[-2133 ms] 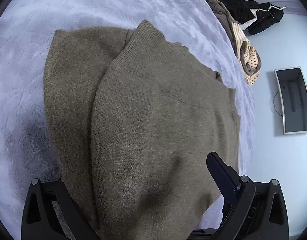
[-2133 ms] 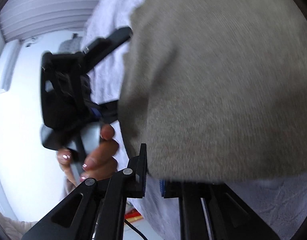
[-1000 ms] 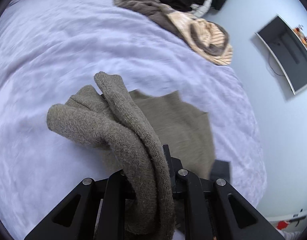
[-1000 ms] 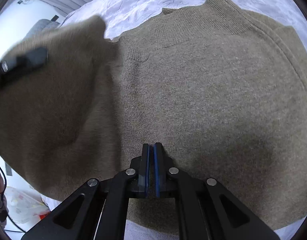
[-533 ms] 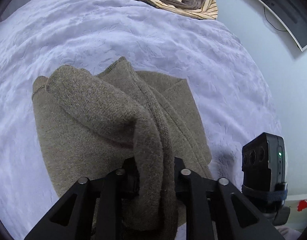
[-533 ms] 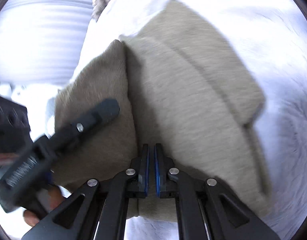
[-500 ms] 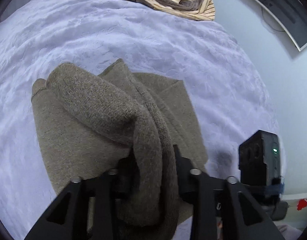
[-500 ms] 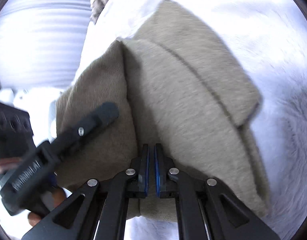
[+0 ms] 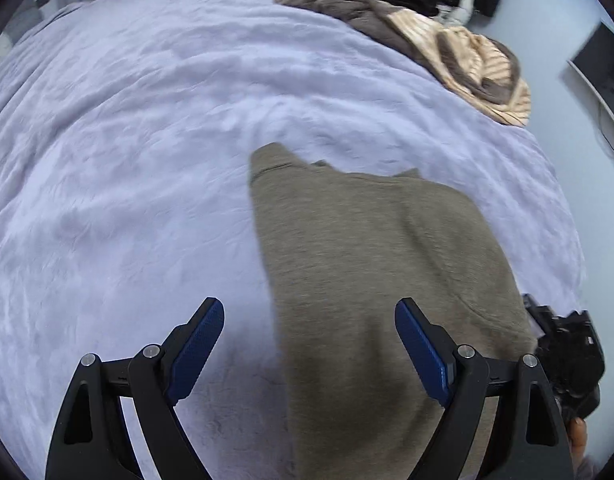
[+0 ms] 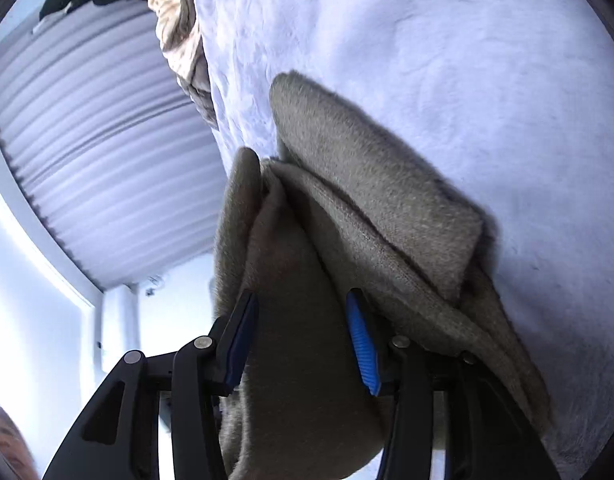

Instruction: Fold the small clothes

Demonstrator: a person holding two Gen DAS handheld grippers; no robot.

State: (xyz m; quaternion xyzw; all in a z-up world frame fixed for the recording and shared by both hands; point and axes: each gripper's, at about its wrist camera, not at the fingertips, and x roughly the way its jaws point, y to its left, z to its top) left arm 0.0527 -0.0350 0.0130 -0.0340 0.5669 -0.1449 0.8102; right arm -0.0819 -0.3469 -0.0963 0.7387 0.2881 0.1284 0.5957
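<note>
- Left wrist view: left tool [image 9: 309,344] gapes wide above the folded sweater [image 9: 379,264], lower right, holding nothing.
- Right tool [image 10: 303,336] parted, sweater fold between its pads, likely letting go.

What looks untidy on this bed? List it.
The olive sweater is folded but uneven: in the right wrist view its layers bulge and splay at the edge rather than lying flush. At the far edge of the lilac blanket a heap of brown and striped clothes lies crumpled, unfolded. Nothing looks damaged.

lavender blanket [image 9: 147,140], clothes pile [image 9: 447,36], monitor [image 9: 603,68]
</note>
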